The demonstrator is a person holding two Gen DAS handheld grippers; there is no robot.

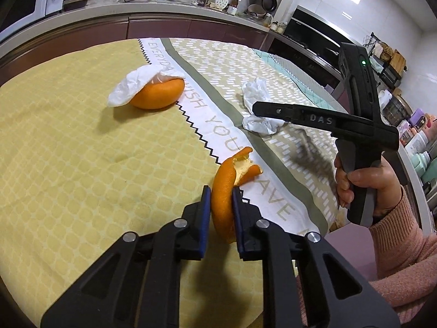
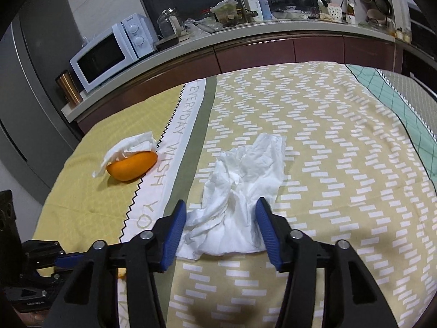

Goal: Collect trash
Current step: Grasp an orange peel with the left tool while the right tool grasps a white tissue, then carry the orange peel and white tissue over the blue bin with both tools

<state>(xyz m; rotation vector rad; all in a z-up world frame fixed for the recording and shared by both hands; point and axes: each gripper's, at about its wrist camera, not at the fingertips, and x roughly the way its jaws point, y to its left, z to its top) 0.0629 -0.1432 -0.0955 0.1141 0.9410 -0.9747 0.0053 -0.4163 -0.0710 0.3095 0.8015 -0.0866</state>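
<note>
- Tablecloth (image 2: 327, 142), yellow/white patterned, printed strip reads "EVERYDAY WISH YOU".
- Right gripper (image 1: 255, 108) body marked "DAS".
- Left gripper (image 1: 221, 194) clenched on curled orange peel strip (image 1: 225, 191), near table's front edge.
- Right gripper's jaws spread wide, straddling crumpled white tissue (image 2: 240, 188) mid-table.
- Orange peel half-shell (image 2: 132, 165) holds another white tissue (image 2: 128, 145), toward table's far left.

A patterned yellow tablecloth (image 2: 314, 142) covers the table, lettered band running down it — behind, a white microwave (image 2: 109, 53) sits on the counter, a copper cup (image 2: 69, 87) beside it, pump bottle (image 2: 252, 4) further along.
</note>
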